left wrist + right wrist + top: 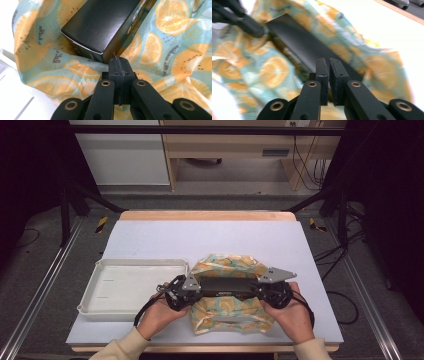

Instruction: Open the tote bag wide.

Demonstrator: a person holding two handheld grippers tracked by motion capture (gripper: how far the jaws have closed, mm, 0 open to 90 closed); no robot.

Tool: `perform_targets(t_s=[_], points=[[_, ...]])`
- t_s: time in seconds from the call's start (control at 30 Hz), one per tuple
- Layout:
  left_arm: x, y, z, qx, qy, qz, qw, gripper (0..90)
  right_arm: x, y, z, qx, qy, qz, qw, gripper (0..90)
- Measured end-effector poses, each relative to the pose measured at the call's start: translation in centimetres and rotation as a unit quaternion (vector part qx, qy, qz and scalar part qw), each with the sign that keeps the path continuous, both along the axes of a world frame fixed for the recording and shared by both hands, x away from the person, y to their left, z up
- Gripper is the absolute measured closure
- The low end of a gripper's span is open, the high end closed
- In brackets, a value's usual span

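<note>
Box (pixel 227 286), long and black, lies lower centre in the high view, its long axis running straight across the frame from left to right, on a cloth (pixel 225 309) printed with orange slices on pale green. The left gripper (pixel 176 294) sits at the box's left end and the right gripper (pixel 276 292) at its right end, each held in a hand coming up from the bottom edge. In the left gripper view the box (pixel 100 26) runs from the centre up toward the upper right, its near corner just above the jaws, which are pressed flat together with only a thread between them, clenched on nothing that can be made out. That view brings out pale lettering along the box's side, too blurred to read, and small script printed on the cloth (pixel 162 55), also unreadable. In the right gripper view the box (pixel 304 47) slants from upper left down to the jaws, which stand almost closed with a thin gap; whether they pinch cloth (pixel 269 72) there I cannot tell. The left gripper (pixel 249 25) shows at upper left. A white tray (pixel 102 292) lies left of the cloth on the pale tabletop (pixel 200 237).
</note>
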State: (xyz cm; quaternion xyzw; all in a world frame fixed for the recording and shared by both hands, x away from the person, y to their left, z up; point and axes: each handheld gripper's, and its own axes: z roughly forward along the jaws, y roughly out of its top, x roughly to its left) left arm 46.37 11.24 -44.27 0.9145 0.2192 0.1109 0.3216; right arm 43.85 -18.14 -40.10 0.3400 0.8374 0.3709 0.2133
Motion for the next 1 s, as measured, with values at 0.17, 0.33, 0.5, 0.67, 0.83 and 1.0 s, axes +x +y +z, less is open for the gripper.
perform_targets(t_s=[0.17, 0.33, 0.5, 0.67, 0.83, 1.0], points=[[-0.1, 0.1, 0.6, -0.015, -0.003, 0.001, 0.9999, 83.5, 2.2, -0.3, -0.1, -0.040, 0.021, 0.035, 0.9984, 70.4], [0.2, 0.3, 1.0, -0.044, -0.001, 0.011, 0.9990, 74.1, 3.3, -0.4, -0.7, -0.055, 0.038, 0.061, 0.9959, 62.7], [0.2, 0.6, 1.5, -0.055, -0.008, 0.012, 0.9984, 66.1, 3.8, -0.1, -1.3, -0.066, 0.057, 0.094, 0.9917, 50.9], [0.0, 0.4, 1.7, -0.055, -0.015, 0.016, 0.9982, 58.9, 4.1, 0.0, -1.4, -0.063, 0.066, 0.103, 0.9905, 46.6], [0.1, 0.6, 2.0, -0.064, -0.021, 0.023, 0.9974, 50.7, 4.3, 0.0, -1.1, -0.069, 0.070, 0.098, 0.9904, 38.4], [0.2, 1.0, 1.9, -0.069, -0.023, 0.030, 0.9969, 44.2, 4.6, -0.1, -0.5, -0.085, 0.076, 0.094, 0.9890, 29.8]])
